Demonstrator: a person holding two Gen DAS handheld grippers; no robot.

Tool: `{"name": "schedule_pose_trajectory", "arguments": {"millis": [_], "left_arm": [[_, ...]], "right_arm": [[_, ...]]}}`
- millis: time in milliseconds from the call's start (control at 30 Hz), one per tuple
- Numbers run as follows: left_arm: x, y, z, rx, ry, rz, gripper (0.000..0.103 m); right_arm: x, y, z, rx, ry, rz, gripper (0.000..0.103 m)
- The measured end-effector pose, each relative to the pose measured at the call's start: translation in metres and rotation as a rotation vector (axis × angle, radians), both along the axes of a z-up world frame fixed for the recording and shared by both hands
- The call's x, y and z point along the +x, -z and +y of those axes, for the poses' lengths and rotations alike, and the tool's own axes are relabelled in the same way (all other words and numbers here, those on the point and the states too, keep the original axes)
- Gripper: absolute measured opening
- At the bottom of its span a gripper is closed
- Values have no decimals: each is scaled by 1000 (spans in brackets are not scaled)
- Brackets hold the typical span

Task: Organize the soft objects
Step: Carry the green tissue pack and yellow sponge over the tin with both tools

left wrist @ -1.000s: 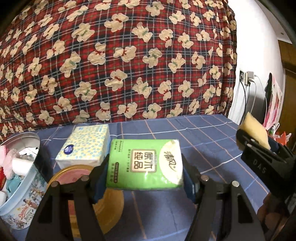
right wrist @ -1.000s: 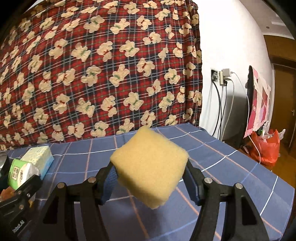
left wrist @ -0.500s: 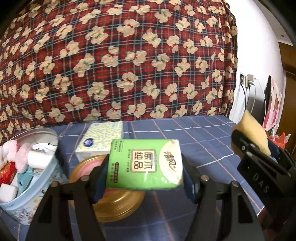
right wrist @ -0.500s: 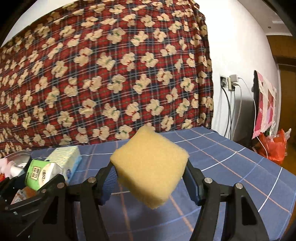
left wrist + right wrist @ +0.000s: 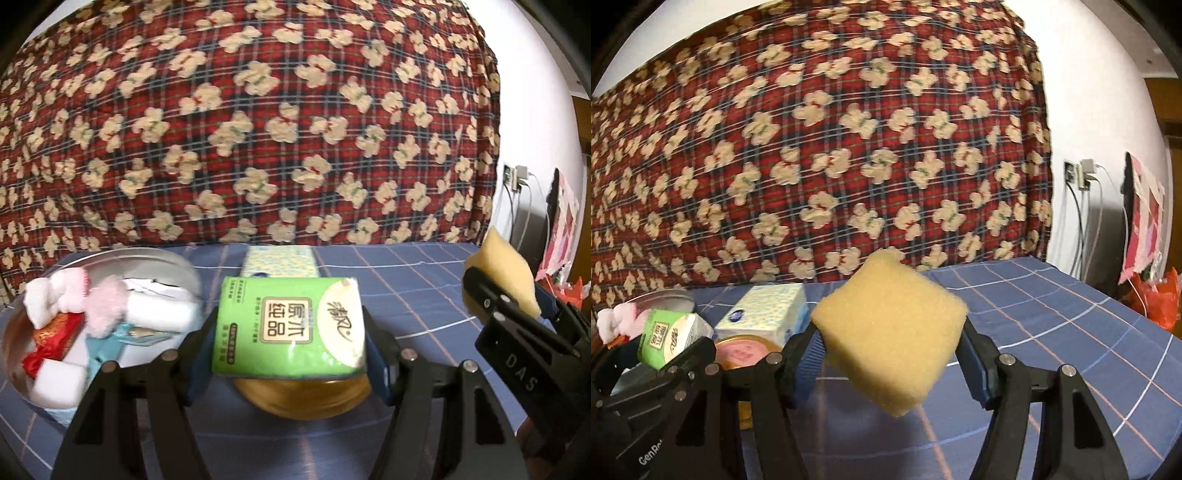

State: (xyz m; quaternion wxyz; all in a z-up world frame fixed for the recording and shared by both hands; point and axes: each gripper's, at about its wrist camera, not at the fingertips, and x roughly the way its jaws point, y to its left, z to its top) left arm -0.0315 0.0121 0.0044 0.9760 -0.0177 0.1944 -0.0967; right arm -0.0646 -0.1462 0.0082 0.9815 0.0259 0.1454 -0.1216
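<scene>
My left gripper [image 5: 290, 332] is shut on a green tissue pack [image 5: 291, 326], held above a round gold lid [image 5: 303, 397]. To its left stands a round metal tin [image 5: 184, 269] holding white sponges, pink and white fluffy pieces and a red packet. My right gripper [image 5: 890, 345] is shut on a yellow sponge block [image 5: 890, 343], tilted, above the blue cloth. In the left wrist view that sponge [image 5: 502, 271] shows at the right edge. In the right wrist view the green pack [image 5: 670, 338] shows at the left.
A pale blue and yellow tissue pack [image 5: 279, 262] lies on the blue checked tablecloth [image 5: 1052, 314] behind the lid. A red plaid blanket with bear prints [image 5: 258, 129] rises behind the table. Wall sockets with cables [image 5: 1082, 173] and a red bag [image 5: 1160, 299] are at the right.
Both grippers have moved left with their loads. The tin has come further into the left wrist view, and the gold lid now lies under the green pack.
</scene>
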Motion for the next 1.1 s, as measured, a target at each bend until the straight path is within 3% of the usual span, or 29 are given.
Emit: {"name": "schedule_pose_trajectory", "arguments": {"millis": [533,1100], "left_arm": [[-1,1,72,-8,-113,-30,68],[5,5,148,-20,-237,-5,68]], "right_arm": [[12,3,74,-14,-143,15,68],[32,8,151,-5,-315,65,68]]}}
